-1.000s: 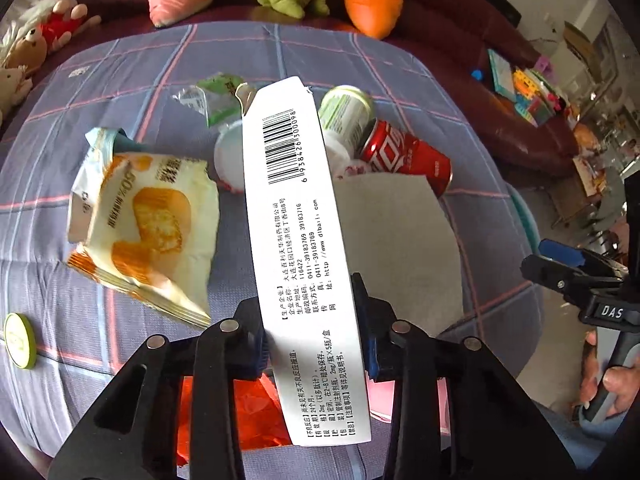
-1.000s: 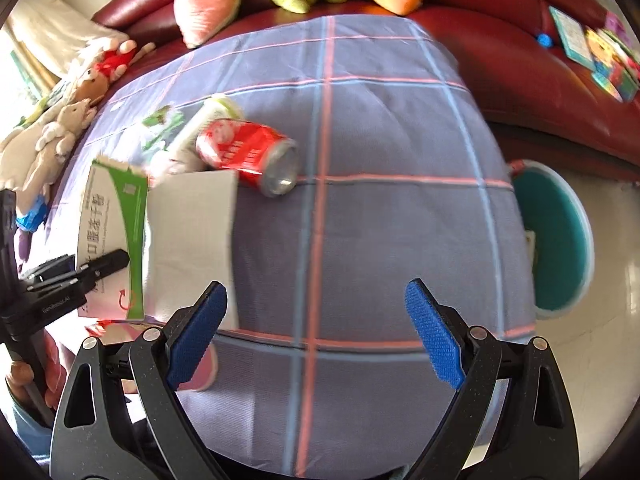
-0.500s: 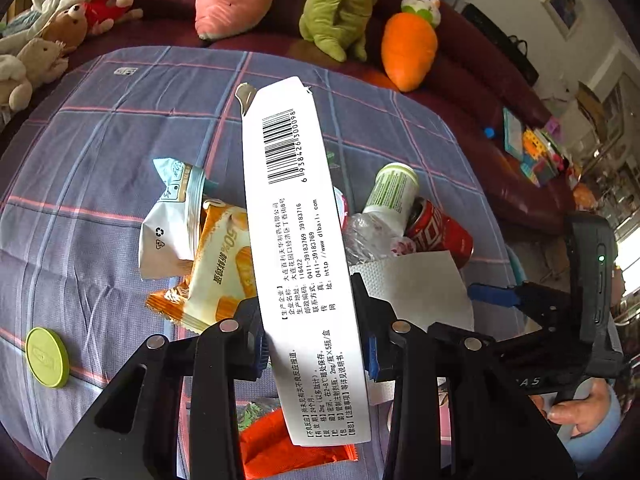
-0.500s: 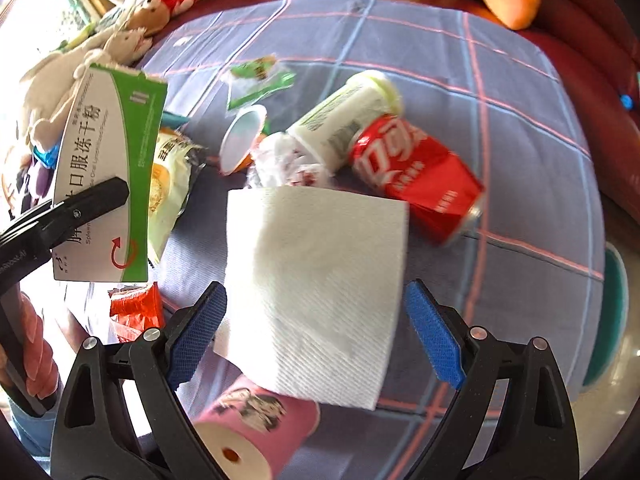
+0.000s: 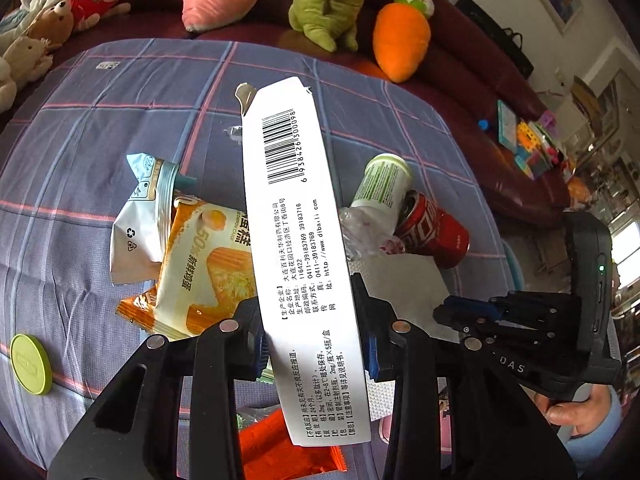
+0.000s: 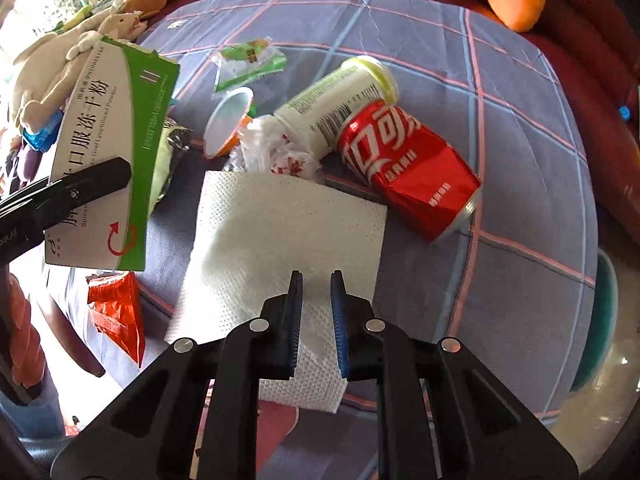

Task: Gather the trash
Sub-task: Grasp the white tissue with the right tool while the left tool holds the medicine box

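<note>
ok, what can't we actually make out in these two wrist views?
- Right gripper: narrow gap; whether it pinches the paper towel is unclear.
- Pink roll under the towel, right wrist view: hidden by the gripper's body.
- Orange wrapper, left wrist view: mostly behind the medicine box in the left gripper.
- Snack bag: right part covered by the box.

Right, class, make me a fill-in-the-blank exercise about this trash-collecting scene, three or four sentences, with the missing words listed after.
1. The left gripper is shut on a white and ____ box.
2. The right gripper has its fingers nearly closed over the white ____.
3. The red can lies on its ____ on the cloth.
4. Beside the red can lies a white ____ with a pale green cap.

Missing words: green; napkin; side; bottle
</note>
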